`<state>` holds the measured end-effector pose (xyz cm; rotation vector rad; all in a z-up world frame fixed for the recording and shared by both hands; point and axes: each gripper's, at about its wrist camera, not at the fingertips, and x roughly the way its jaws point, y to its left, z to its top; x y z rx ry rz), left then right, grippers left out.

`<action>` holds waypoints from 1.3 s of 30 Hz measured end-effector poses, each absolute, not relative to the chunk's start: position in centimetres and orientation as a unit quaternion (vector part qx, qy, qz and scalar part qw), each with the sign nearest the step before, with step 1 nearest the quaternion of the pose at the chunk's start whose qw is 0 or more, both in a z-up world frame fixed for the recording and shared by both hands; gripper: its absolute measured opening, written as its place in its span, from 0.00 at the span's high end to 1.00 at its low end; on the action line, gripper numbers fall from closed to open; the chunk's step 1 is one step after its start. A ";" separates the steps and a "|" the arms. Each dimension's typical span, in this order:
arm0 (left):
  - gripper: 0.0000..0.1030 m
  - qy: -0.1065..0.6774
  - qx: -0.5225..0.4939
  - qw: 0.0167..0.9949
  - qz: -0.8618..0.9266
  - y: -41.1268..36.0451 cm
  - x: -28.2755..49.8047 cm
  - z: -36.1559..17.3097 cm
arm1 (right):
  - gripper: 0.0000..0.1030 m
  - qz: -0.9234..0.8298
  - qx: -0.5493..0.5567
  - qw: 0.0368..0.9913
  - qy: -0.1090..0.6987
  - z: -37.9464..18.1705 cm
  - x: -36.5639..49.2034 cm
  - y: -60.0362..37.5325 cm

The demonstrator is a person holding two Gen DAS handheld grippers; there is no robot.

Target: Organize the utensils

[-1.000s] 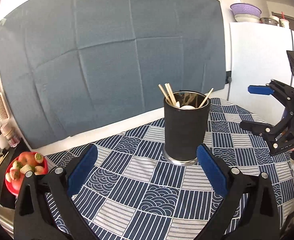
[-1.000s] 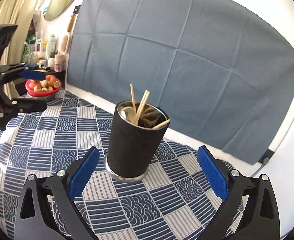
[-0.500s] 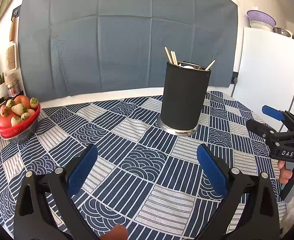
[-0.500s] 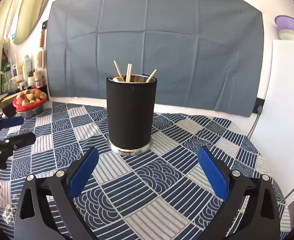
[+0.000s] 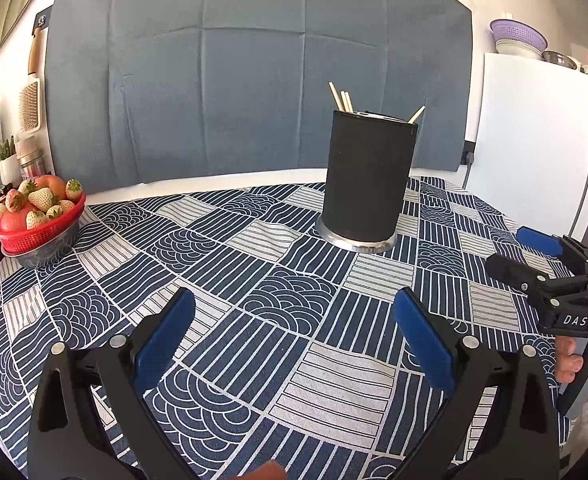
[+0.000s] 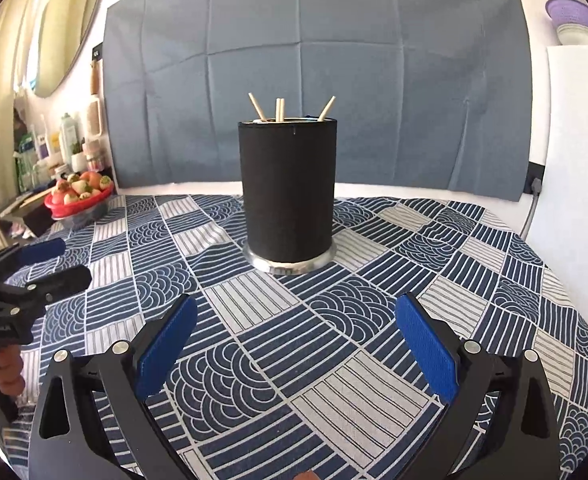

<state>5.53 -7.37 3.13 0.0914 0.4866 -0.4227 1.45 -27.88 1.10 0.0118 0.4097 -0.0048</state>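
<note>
chopsticks (image 6: 279, 109) stand upright in the black holder (image 6: 288, 192), straight ahead of the right gripper (image 6: 294, 348); left gripper (image 5: 294, 344) sits off-side. both are wide, empty.

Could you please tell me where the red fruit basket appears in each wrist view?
Left wrist: the red fruit basket sits at the far left edge, on the cloth.
Right wrist: it is upper left, small.
Shared landmark: the black utensil holder.
</note>
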 end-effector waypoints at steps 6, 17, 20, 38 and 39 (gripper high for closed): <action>0.06 0.225 0.042 0.955 -0.189 -7.0 5.1 3.4 | 0.08 -0.014 0.004 0.981 0.196 1.3 1.1 -27.8; 0.06 0.219 0.046 0.958 -0.178 -7.2 4.8 3.4 | 0.08 -0.016 0.021 0.984 0.177 1.6 0.5 -28.6; 0.06 0.215 0.047 0.960 -0.173 -7.2 4.6 3.5 | 0.08 -0.017 0.023 0.983 0.180 1.6 0.6 -28.6; 0.06 0.211 0.051 0.960 -0.179 -7.3 4.4 3.6 | 0.08 -0.017 0.015 0.984 0.179 1.5 0.5 -28.2; 0.06 0.212 0.052 0.960 -0.178 -7.4 4.4 3.6 | 0.08 -0.016 0.014 0.984 0.179 1.5 0.6 -28.2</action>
